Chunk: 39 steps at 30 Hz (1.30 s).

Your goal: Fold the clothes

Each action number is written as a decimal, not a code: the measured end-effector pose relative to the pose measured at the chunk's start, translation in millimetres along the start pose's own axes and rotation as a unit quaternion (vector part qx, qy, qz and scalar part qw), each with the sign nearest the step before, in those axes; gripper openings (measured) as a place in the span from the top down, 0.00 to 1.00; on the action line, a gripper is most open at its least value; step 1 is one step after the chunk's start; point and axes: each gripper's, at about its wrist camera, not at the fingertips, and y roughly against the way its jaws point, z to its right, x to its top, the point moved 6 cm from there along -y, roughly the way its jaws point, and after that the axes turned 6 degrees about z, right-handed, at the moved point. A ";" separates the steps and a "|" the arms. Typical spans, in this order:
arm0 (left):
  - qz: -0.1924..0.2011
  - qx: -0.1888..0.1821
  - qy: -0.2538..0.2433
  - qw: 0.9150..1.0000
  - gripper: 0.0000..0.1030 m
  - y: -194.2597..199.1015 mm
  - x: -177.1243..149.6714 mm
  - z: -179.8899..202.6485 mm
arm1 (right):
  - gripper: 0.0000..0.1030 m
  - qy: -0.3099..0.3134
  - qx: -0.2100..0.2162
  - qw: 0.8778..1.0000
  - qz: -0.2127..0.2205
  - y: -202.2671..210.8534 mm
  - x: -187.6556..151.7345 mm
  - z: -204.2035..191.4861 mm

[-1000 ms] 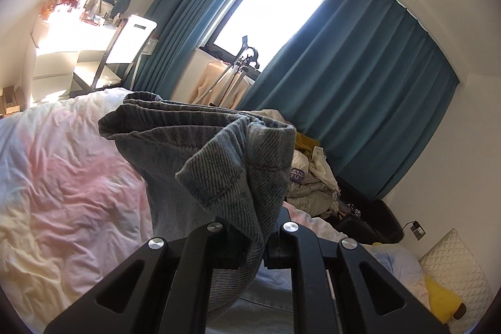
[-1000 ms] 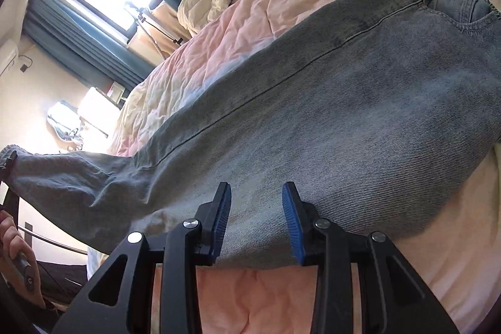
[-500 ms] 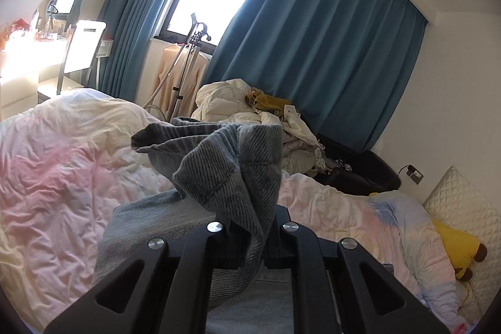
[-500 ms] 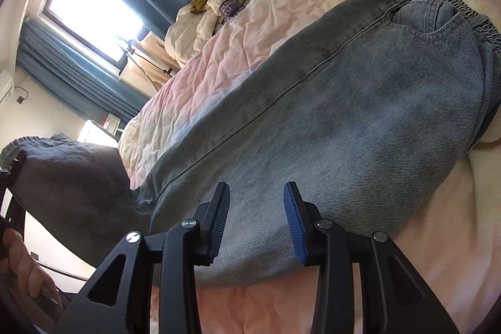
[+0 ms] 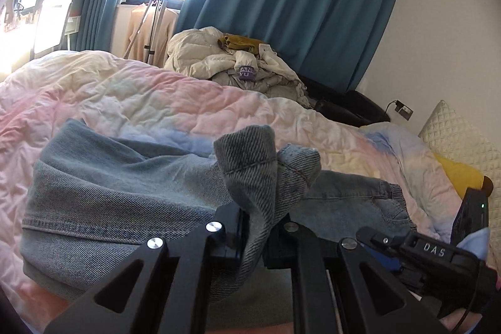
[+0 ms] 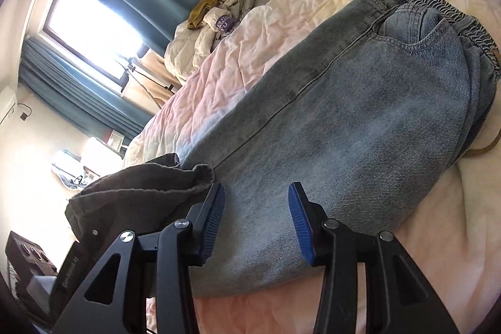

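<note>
Your left gripper [image 5: 256, 227] clenched on jeans [image 6: 344, 121] hem; right gripper [image 6: 256, 215] spread, empty. Risk: hem slips, fold skews toward 2 o'clock waistband.

Faded blue-grey denim jeans [image 6: 344, 115] are lying flat on the bed, elastic waistband at the far right. The leg hem [image 5: 263, 158] is standing bunched and raised, doubling back over the near portion.

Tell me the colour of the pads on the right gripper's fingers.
Blue, ribbed pads on black fingers; the right wrist view shows them best.
</note>
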 end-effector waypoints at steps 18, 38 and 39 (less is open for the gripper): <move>-0.139 -0.009 -0.151 0.979 0.72 23.0 -57.1 2.9 | 0.59 -0.008 0.098 0.993 -0.064 -31.0 -15.1 -26.0; -0.069 0.020 -0.101 0.992 0.65 60.0 -20.0 -83.6 | 0.36 0.045 0.095 0.984 -0.147 -144.6 -27.7 -76.9; -0.068 0.025 -0.096 0.993 0.65 56.7 -19.6 -89.4 | 0.36 0.049 0.090 0.984 -0.147 -151.7 -29.9 -78.2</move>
